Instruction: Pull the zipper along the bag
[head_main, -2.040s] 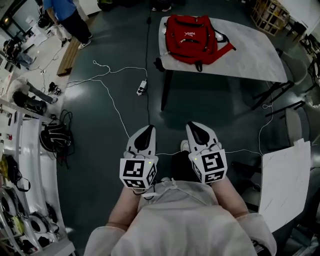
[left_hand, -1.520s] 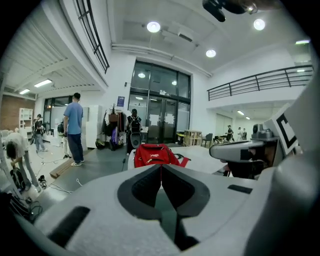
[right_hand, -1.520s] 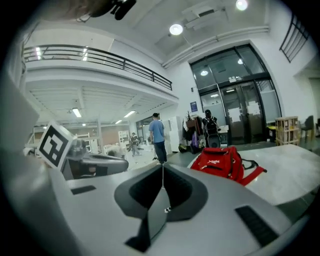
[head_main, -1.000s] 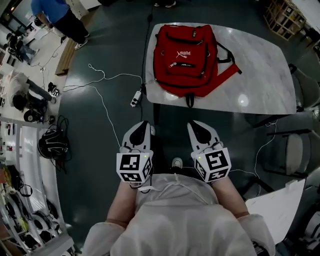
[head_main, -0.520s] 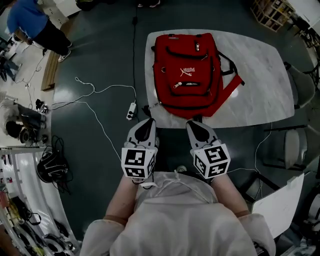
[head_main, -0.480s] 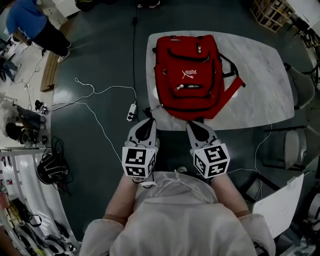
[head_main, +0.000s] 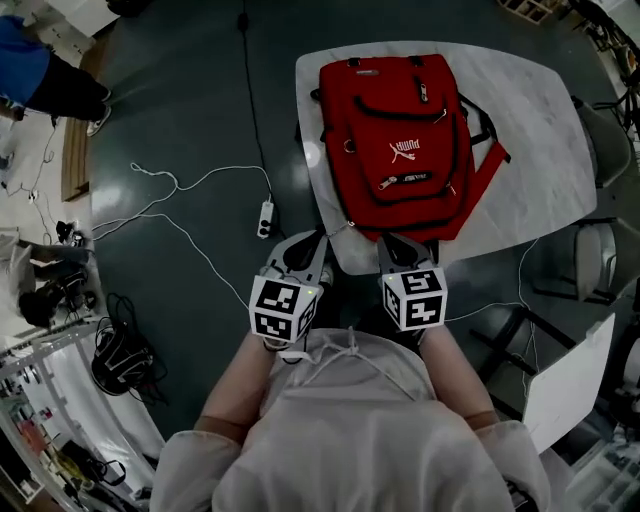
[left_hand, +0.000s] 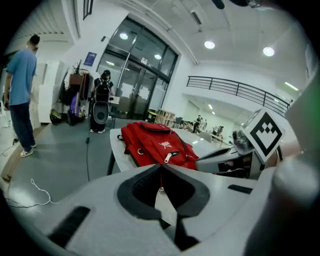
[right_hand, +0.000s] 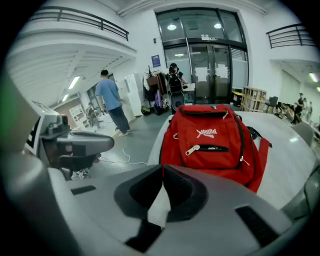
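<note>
Head view, starting at the left: a person in a blue top (head_main: 35, 75) stands at the far edge of the dark floor, and white cords (head_main: 170, 200) trail toward a power strip (head_main: 265, 217). Next comes the left gripper (head_main: 303, 248), its 2 jaws pressed together with nothing between them, tips near the front edge of the pale table (head_main: 545, 130). Just beside it, the right gripper (head_main: 398, 248) is likewise closed and empty. Neither touches the red bag (head_main: 400, 130), which lies flat on the table with its straps spilling to the right. Right gripper view shows a silver zipper pull (right_hand: 193, 150) at the left end of the front pocket. A chair (head_main: 598, 255) stands farther right.
</note>
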